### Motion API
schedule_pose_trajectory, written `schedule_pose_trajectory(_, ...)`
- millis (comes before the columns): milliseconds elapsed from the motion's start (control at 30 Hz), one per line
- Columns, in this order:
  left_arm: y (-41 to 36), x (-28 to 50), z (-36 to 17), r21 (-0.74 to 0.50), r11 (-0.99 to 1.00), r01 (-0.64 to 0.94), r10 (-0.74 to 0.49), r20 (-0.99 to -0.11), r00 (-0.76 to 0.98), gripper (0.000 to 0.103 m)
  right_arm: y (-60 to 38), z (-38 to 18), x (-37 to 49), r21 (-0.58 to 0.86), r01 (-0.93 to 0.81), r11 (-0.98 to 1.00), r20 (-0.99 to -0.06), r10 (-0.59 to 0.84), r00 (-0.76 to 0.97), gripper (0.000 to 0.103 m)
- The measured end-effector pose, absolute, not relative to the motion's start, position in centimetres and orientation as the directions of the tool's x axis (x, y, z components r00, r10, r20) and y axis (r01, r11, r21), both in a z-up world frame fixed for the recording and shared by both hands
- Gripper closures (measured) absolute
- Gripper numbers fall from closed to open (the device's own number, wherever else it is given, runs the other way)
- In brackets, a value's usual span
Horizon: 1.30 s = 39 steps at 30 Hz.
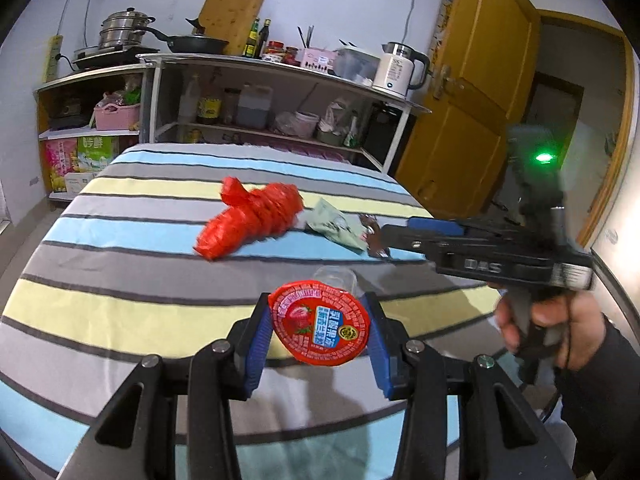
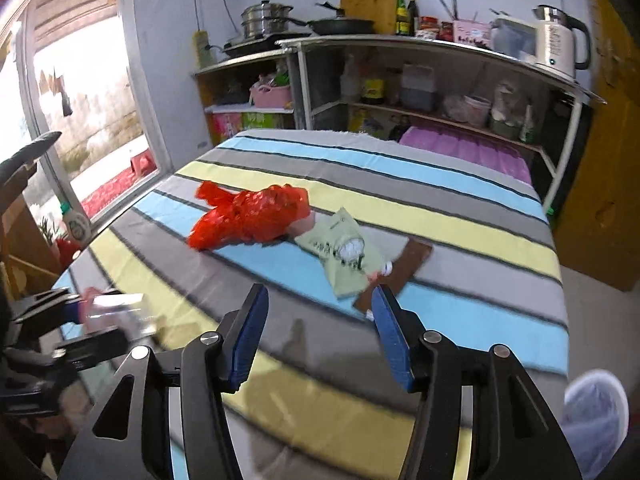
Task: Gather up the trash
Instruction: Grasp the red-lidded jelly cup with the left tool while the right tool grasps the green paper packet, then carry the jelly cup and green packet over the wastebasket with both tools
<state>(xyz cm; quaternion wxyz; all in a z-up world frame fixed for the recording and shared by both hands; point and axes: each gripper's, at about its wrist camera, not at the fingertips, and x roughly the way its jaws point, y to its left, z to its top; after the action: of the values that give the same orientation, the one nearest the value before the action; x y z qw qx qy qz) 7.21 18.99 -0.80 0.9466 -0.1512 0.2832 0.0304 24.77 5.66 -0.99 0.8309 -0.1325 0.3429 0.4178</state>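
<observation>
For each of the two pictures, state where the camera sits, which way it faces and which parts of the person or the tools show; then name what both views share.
Left wrist: on the left gripper, facing across the striped table to the kitchen shelves; its pads clamp a jelly cup; the right gripper and hand show.
Right wrist: on the right gripper, jaws open, facing likewise; the left gripper shows.
Shared: red bag, green packet, brown wrapper, shelves.
</observation>
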Motion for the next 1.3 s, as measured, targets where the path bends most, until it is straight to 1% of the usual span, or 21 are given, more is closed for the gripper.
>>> schedule_pose_trajectory(167, 20.0, 7.6, -0.5, -0.276, 0.950, -0.144, -0.027, -0.535, 0.845, 0.057, 8.4, -2.1, 27.6, 0.019, -0.817, 0.576, -0.713, 0.580, 0.393, 0.047)
schedule_pose_trajectory(300, 20.5, 7.8, -0.7, -0.289, 0.946, -0.144, -0.034, -0.531, 0.846, 0.057, 10.0, -3.0, 29.8, 0.009, -0.843, 0.538, -0.741, 0.570, 0.356, 0.043)
schedule_pose_trajectory(500, 21.0, 8.1, -1.2, -0.305, 0.941, -0.149, -0.041, -0.538, 0.842, 0.057, 11.4, -5.0, 31.2, -0.004, -0.883, 0.469, -0.810, 0.517, 0.278, 0.042)
schedule_pose_trajectory(667, 21.0, 8.5, -1.4, -0.310, 0.939, -0.152, -0.045, -0.546, 0.836, 0.057, 10.9, -4.8, 31.4, 0.028, -0.872, 0.489, -0.804, 0.529, 0.271, 0.042)
schedule_pose_trajectory(700, 21.0, 8.5, -1.4, -0.311, 0.938, -0.152, -0.046, -0.547, 0.836, 0.057, 10.8, -4.8, 31.3, 0.034, -0.866, 0.498, -0.804, 0.529, 0.272, 0.045)
schedule_pose_trajectory(800, 20.9, 8.5, -1.4, -0.309, 0.938, -0.155, -0.042, -0.549, 0.835, 0.057, 10.4, -4.4, 30.9, 0.064, -0.852, 0.520, -0.799, 0.538, 0.268, 0.061)
schedule_pose_trajectory(900, 20.9, 8.5, -1.2, -0.308, 0.938, -0.160, -0.038, -0.549, 0.835, 0.057, 10.3, -4.2, 30.0, 0.063, -0.850, 0.523, -0.795, 0.541, 0.274, 0.068)
schedule_pose_trajectory(1000, 20.7, 8.4, -1.1, -0.306, 0.938, -0.164, -0.034, -0.550, 0.835, 0.057, 10.4, -4.2, 29.4, 0.055, -0.849, 0.525, -0.794, 0.538, 0.281, 0.071)
schedule_pose_trajectory(1067, 20.7, 8.3, -1.1, -0.306, 0.938, -0.164, -0.034, -0.550, 0.835, 0.057, 10.2, -4.0, 29.1, 0.075, -0.848, 0.525, -0.792, 0.548, 0.269, 0.073)
schedule_pose_trajectory(1300, 20.2, 7.7, -0.4, -0.296, 0.941, -0.162, -0.026, -0.543, 0.839, 0.057, 8.4, -2.6, 27.2, 0.098, -0.838, 0.537, -0.764, 0.580, 0.283, 0.073)
